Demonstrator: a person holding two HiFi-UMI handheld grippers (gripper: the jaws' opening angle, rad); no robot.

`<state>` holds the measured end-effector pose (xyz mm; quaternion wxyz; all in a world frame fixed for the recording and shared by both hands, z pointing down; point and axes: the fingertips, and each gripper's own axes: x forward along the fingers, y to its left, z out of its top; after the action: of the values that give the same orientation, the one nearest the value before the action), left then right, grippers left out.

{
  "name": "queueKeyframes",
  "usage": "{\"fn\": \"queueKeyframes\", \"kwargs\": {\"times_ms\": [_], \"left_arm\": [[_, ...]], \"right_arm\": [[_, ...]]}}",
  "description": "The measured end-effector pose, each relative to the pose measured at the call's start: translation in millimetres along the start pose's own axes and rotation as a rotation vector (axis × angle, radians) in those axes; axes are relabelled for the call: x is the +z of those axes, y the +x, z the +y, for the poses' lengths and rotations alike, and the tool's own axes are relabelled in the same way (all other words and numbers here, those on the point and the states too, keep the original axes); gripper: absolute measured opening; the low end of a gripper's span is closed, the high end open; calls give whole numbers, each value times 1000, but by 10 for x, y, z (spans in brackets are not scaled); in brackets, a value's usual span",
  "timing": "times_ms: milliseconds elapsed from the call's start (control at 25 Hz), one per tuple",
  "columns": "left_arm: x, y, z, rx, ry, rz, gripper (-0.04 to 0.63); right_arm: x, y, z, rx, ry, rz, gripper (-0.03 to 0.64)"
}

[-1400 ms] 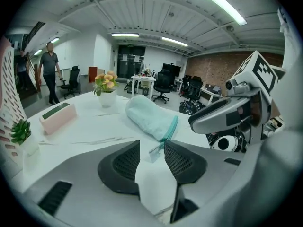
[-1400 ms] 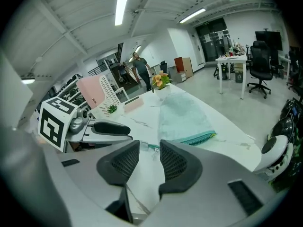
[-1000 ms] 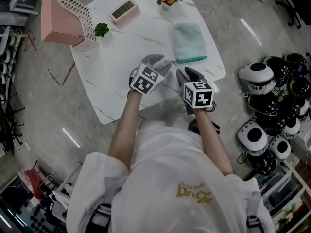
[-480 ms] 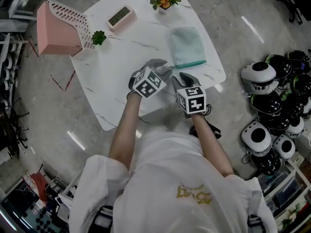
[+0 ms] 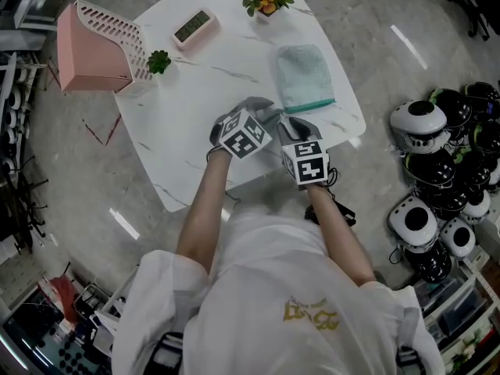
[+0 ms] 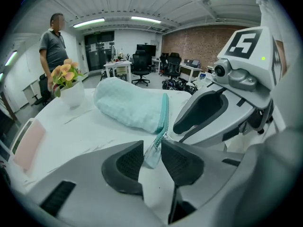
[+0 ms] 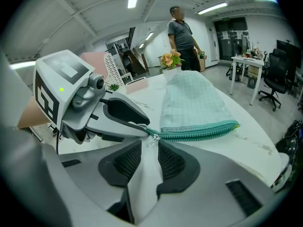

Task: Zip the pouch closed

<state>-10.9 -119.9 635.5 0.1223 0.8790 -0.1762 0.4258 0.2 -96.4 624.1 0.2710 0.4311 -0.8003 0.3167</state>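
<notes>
Left gripper view has the left gripper (image 6: 152, 143) set at the near corner of the pale green pouch (image 6: 128, 107). The pouch lies flat on the white bench (image 5: 195, 92), just ahead of both pairs of jaws. The left jaws have just been closing and now stand narrow, with the pale translucent end tab (image 6: 152, 156) of the zipper between the pads. We judge the tab bracketed, not firmly pinched.

The right gripper (image 7: 150, 142) meets the left nearly tip to tip. Its jaws have also just been closing, but there is a gap between the pads. The small metal zipper pull (image 7: 152, 137) sits right at their tips, unclamped. Beyond them the teal zipper (image 7: 199, 133) runs off toward the pouch's far corner.

We read this as the taking-hold step, with tab and pull lined up and no zipping yet done. Next, both pairs of jaws need to finish closing: the left on the tab to anchor the pouch, the right squarely on the pull. Then we need a steady, low draw along the teeth, away from the left jaws.
</notes>
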Motion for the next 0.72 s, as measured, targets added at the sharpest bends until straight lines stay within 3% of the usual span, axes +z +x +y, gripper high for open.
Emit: {"fn": "queueKeyframes", "kwargs": {"times_ms": [280,720], "left_arm": [[10,25,-90,-34,27,3,71],[35,55,-157,-61,10,-10,58]], "right_arm": [[-16,7,-46,-32,-14,10,110],[-37,39,-105,-65,-6,32,66]]}}
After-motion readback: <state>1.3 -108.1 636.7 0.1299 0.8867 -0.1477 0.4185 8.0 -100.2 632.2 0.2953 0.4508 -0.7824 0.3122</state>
